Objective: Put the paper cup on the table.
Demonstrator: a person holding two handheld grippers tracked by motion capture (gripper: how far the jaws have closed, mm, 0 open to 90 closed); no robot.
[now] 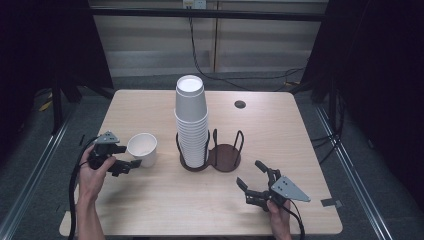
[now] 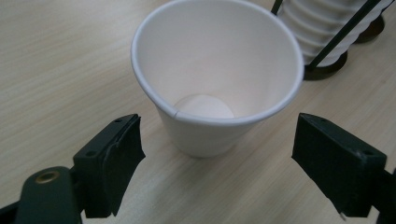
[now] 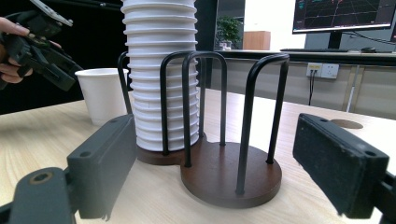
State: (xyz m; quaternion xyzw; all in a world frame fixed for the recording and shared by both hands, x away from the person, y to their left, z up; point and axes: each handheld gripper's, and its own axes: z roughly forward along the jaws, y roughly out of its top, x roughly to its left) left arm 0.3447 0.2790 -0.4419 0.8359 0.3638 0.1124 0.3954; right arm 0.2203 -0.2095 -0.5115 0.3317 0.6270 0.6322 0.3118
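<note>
Pale wood table point(image 1: 150, 200) on grey floor point(image 1: 30, 165); beige wall point(image 1: 250, 45) behind.

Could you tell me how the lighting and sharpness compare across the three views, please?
High view: table evenly lit, surroundings nearly black, soft overall. Left gripper view: loose cup sharp and shadow-free, near jaws slightly soft. Right gripper view: rack and cup stack crisp, jaws blurred, bright background.

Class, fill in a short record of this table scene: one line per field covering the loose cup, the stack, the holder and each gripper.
Loose cup: white, upright on the table, left of the holder
Cup stack: upside down in the holder's left ring
Holder: dark base, black wire loops, right ring empty
Left gripper: jaws open either side of the loose cup, not touching
Right gripper: jaws open, holding nothing, facing the holder
</note>
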